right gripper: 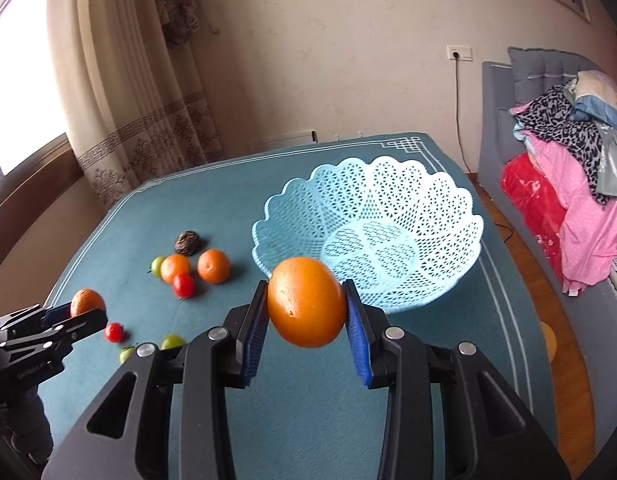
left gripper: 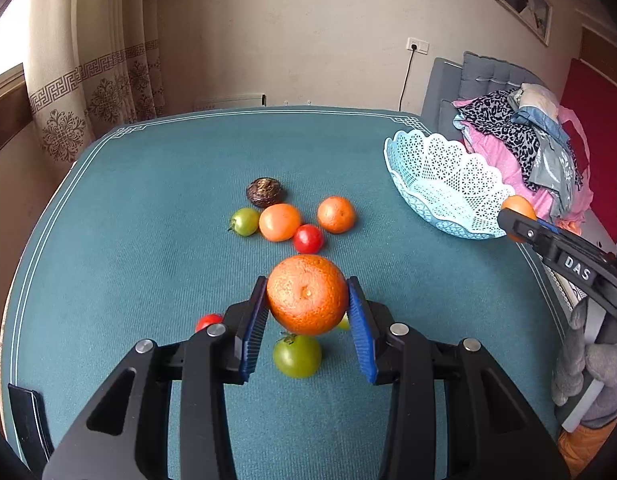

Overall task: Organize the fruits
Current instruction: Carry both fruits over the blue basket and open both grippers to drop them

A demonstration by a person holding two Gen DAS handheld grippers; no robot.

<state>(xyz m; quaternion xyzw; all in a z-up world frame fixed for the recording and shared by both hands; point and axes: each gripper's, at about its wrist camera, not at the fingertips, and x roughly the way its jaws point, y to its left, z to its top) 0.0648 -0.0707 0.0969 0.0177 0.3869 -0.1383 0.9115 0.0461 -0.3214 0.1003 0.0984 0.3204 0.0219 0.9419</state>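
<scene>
The left tool [left gripper: 307,312] clamps a dimpled mandarin [left gripper: 307,294] above the teal surface [left gripper: 148,200], well apart from the blue lattice basket [right gripper: 388,216]; the right tool [right gripper: 306,316] grips a smooth orange [right gripper: 306,302] just beside the basket's near rim.

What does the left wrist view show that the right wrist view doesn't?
Only the left wrist view shows the rough orange close up in the left gripper. Only the right wrist view shows the basket's empty inside and the smooth orange close up in the right gripper. Both show the green table and the loose fruit cluster.
</scene>
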